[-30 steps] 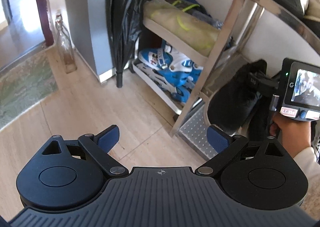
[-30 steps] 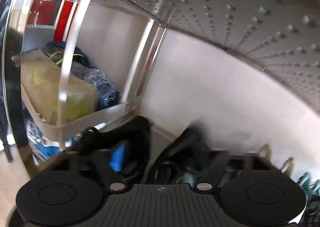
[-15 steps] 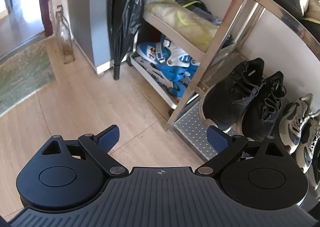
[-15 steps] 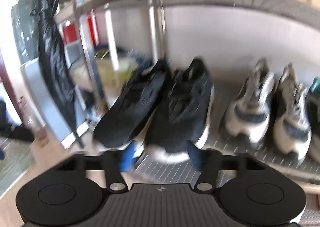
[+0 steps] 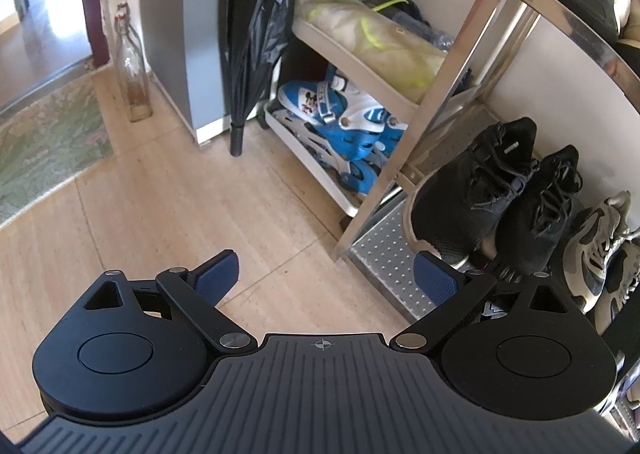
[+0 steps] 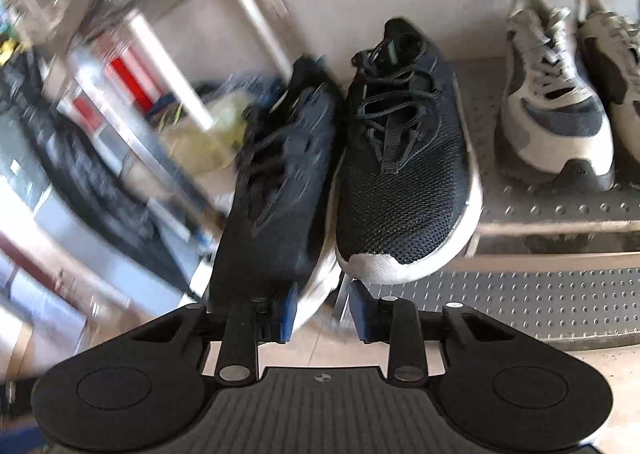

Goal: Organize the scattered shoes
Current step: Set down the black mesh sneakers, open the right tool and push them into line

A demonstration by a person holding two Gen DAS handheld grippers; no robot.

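In my right wrist view, the right gripper (image 6: 322, 314) sits at lower centre, its jaws narrow and closing with nothing between the pads. Just above it, the pair of black sneakers (image 6: 400, 158) stands on the steel rack (image 6: 540, 290), toes toward me. In the left wrist view, my left gripper (image 5: 326, 274) gapes wide and empty over the tiled floor (image 5: 160, 194).

Both tongs (image 5: 326, 274) (image 6: 322, 312) are black, ribbed, with blue pads and silver pivot screws.
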